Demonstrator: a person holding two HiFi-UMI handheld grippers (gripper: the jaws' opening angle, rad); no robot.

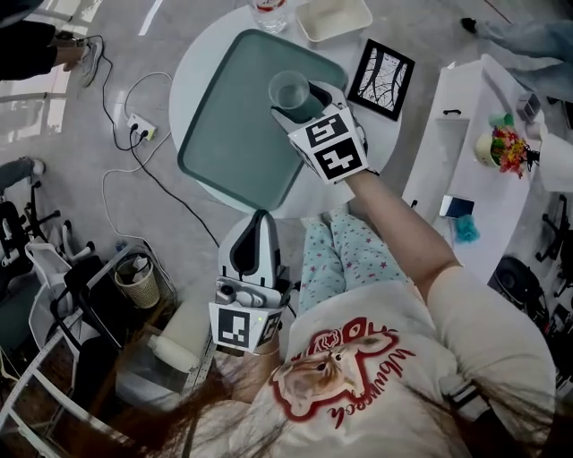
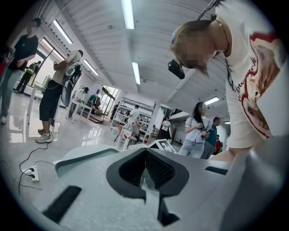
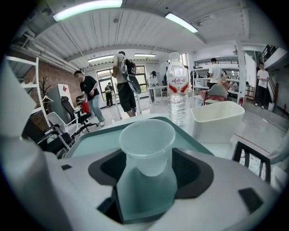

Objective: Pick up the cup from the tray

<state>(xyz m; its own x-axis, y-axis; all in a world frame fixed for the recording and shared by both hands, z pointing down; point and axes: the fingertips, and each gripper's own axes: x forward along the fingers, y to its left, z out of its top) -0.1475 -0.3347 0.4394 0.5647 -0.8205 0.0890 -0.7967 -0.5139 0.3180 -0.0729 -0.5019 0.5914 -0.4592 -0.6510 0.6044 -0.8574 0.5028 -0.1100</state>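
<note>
A clear plastic cup (image 1: 288, 89) is gripped in my right gripper (image 1: 300, 106), over the right part of the teal tray (image 1: 233, 134) on a round white table. In the right gripper view the cup (image 3: 146, 144) stands upright, its lower wall pinched between the jaws of the right gripper (image 3: 146, 180), with the tray (image 3: 90, 144) behind it. My left gripper (image 1: 260, 219) hangs off the table near the person's lap, jaws together and holding nothing. In its own view the left gripper (image 2: 146, 173) looks across the table's edge.
Beyond the tray stand a water bottle (image 1: 269, 11) and a white tub (image 1: 333, 18). A black framed picture (image 1: 380, 79) lies to the right of the tray. A power strip (image 1: 136, 128) with cables lies on the floor at left. A white side table (image 1: 474, 179) stands at right.
</note>
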